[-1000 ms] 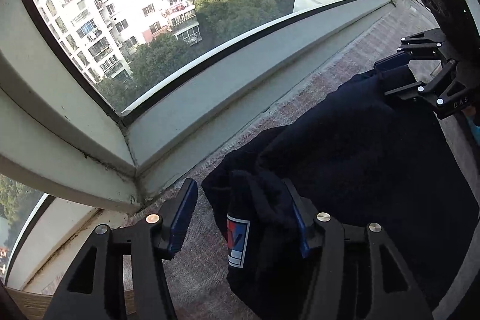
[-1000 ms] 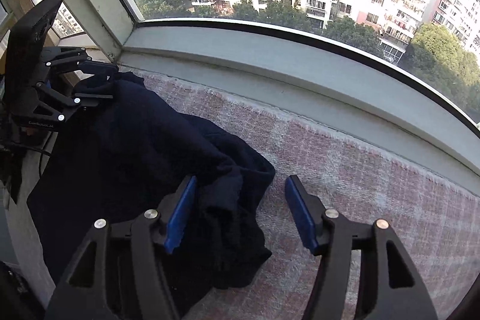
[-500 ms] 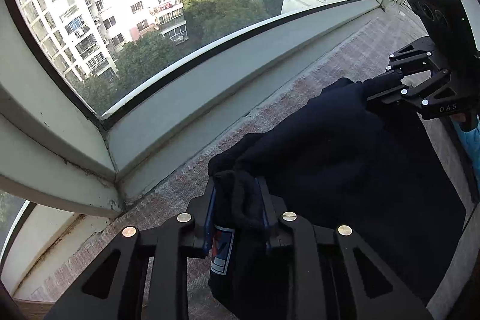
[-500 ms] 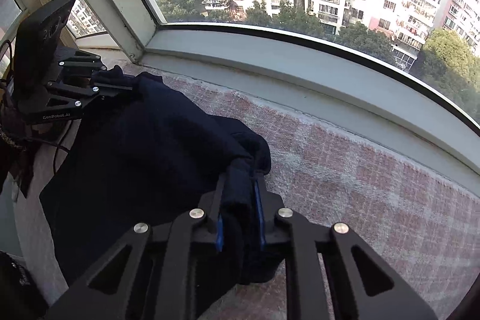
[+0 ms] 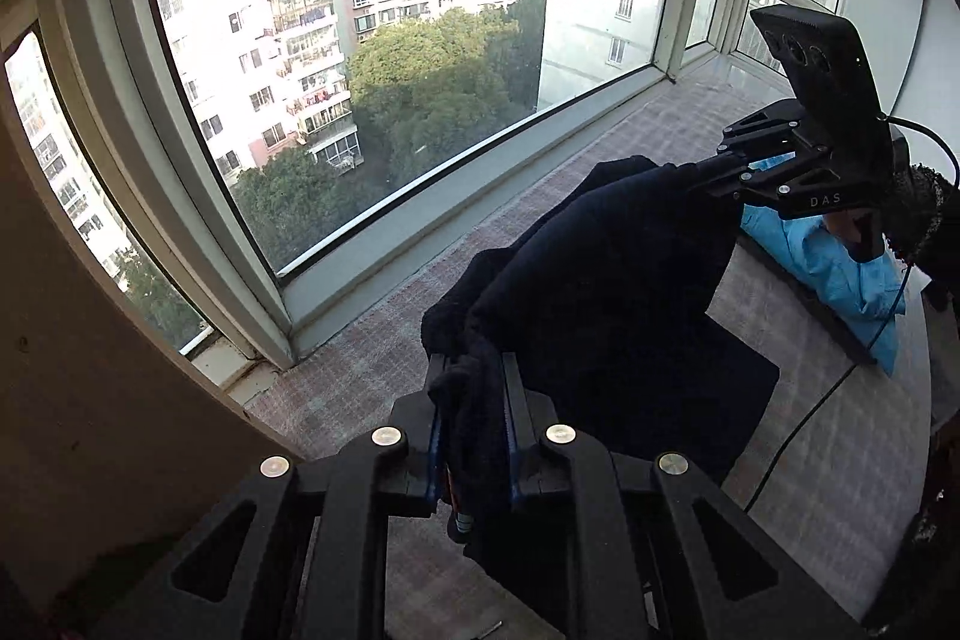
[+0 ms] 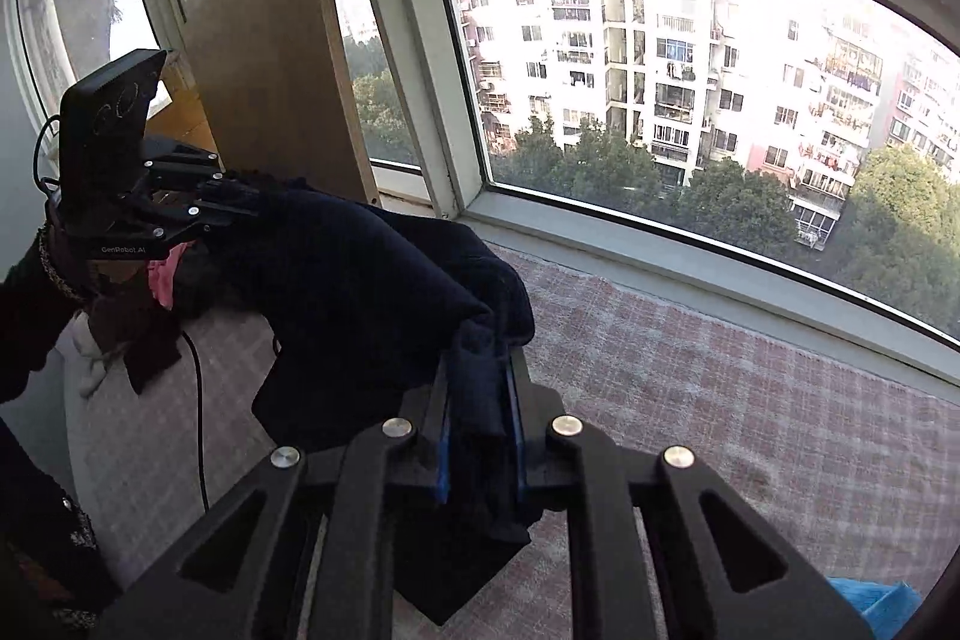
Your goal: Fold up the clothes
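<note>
Curved bay window (image 5: 390, 112) with pale frame; outside, white apartment blocks (image 6: 660, 58) and green treetops (image 5: 432, 100) in sun. Below the glass, a ledge covered by a pink-and-grey checked cloth (image 6: 720, 400). Light-blue crumpled fabric (image 5: 834, 262) on the ledge's near edge. Thin black cable (image 5: 798, 424) trails across the cloth. Wooden panel (image 6: 270, 76) stands beside the window.

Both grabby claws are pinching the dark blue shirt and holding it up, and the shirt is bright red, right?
Not quite. The soft garment is dark navy, not bright red, as the left wrist view shows. The rest holds: the left gripper and the right gripper each pinch it and hold it up.
</note>
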